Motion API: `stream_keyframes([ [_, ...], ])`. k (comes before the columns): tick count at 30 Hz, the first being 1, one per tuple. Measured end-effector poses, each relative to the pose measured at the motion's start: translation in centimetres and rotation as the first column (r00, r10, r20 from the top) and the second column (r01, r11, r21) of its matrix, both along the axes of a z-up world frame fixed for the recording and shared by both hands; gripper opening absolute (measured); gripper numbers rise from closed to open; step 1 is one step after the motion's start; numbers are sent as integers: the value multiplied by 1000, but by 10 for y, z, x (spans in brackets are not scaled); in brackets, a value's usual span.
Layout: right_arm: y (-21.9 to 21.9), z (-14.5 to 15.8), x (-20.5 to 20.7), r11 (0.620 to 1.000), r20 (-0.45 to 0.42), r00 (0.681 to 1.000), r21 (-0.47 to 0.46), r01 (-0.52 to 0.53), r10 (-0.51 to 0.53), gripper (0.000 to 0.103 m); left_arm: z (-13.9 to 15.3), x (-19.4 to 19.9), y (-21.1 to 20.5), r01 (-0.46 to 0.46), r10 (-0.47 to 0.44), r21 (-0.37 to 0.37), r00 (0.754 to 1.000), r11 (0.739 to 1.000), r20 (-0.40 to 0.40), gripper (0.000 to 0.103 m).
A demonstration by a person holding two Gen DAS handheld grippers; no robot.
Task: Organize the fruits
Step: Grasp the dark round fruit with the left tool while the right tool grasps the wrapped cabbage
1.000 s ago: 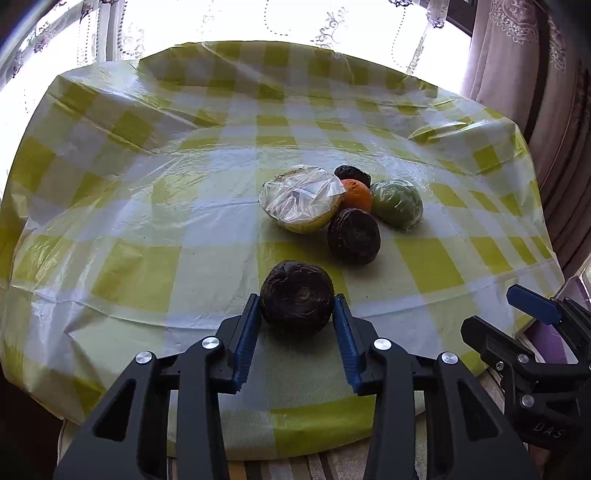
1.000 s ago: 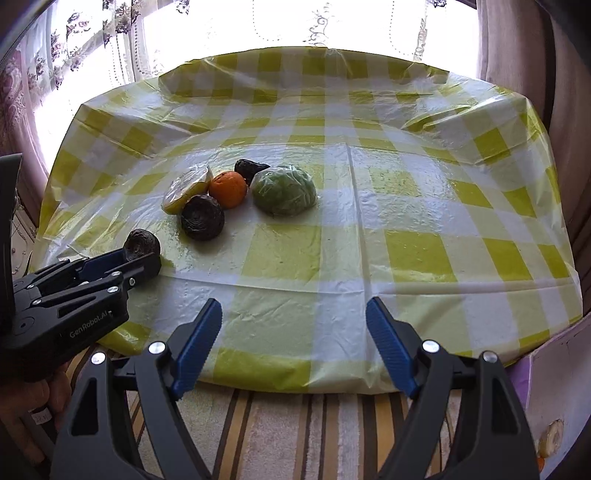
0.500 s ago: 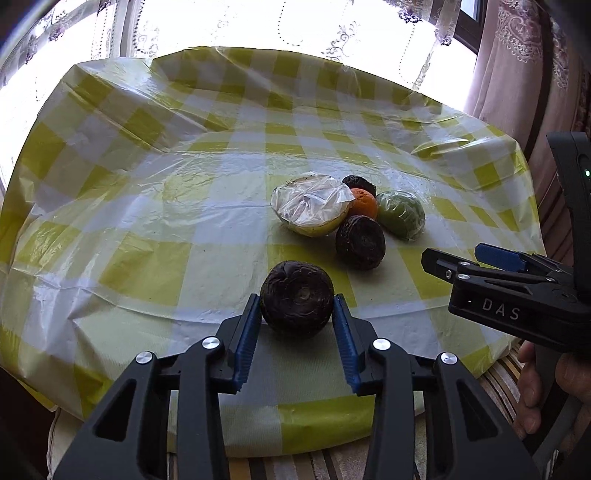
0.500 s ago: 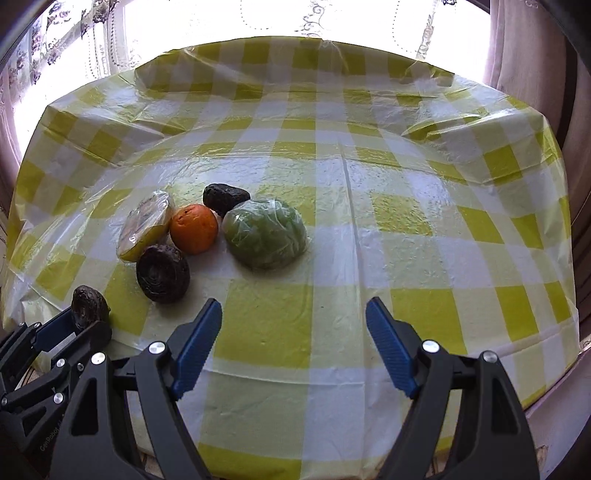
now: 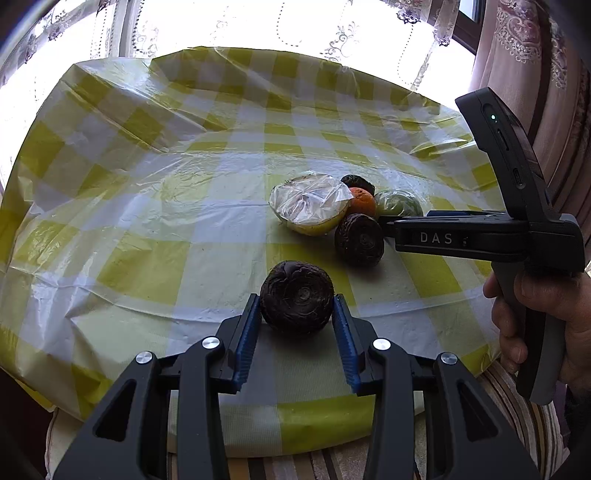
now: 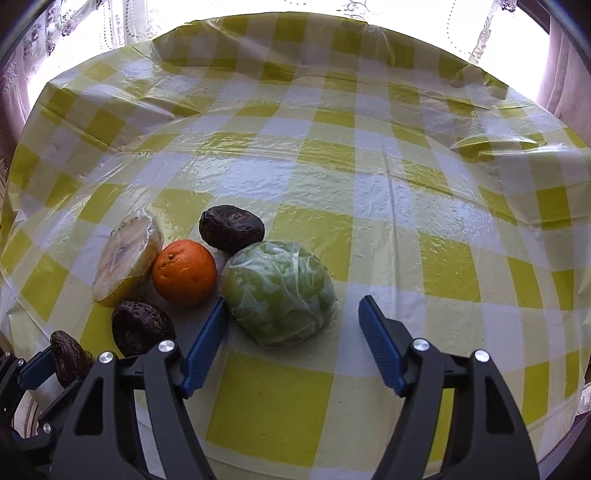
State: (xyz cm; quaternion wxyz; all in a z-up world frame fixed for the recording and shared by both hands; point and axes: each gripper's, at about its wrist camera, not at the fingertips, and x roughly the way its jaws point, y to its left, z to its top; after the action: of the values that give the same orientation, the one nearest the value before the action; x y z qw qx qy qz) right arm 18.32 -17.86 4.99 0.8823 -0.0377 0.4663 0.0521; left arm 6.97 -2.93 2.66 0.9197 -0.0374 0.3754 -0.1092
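The left gripper [image 5: 297,314] clenches a dark wrinkled round fruit [image 5: 296,303]. Only the right wrist view shows the right gripper [image 6: 291,317] spread wide, its left finger touching a plastic-wrapped green fruit [image 6: 279,293].

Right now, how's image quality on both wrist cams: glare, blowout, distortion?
Left wrist view: window blown to white, fisheye bends the table edge; dark fruit in the left tool stays sharp. Right wrist view: sheen on the plastic cover washes out the checks; wrapped green fruit between the right tool's open fingers reads clearly.
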Motion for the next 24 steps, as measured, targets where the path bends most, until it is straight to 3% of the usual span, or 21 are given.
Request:
stream_keyframes([
  [3,1,-1,5,1000,-1,1000,23,-21,21,71,0,0,0,0,0,-1,1000,1000,0,39],
  [5,0,0,7,999,1,1000,40,-30,30,61,0,0,0,-1,1,-1,1000,1000,0,39],
  [13,2,1,-7,999,11,1000,31,-23,22,60,1,-1,-1,-1,1,2,1000,1000,1,39],
  [24,-14,1,-69,999,34,999,27,40,-41,60,3,-1,-4,1,-2,27,1000,1000,13,38],
])
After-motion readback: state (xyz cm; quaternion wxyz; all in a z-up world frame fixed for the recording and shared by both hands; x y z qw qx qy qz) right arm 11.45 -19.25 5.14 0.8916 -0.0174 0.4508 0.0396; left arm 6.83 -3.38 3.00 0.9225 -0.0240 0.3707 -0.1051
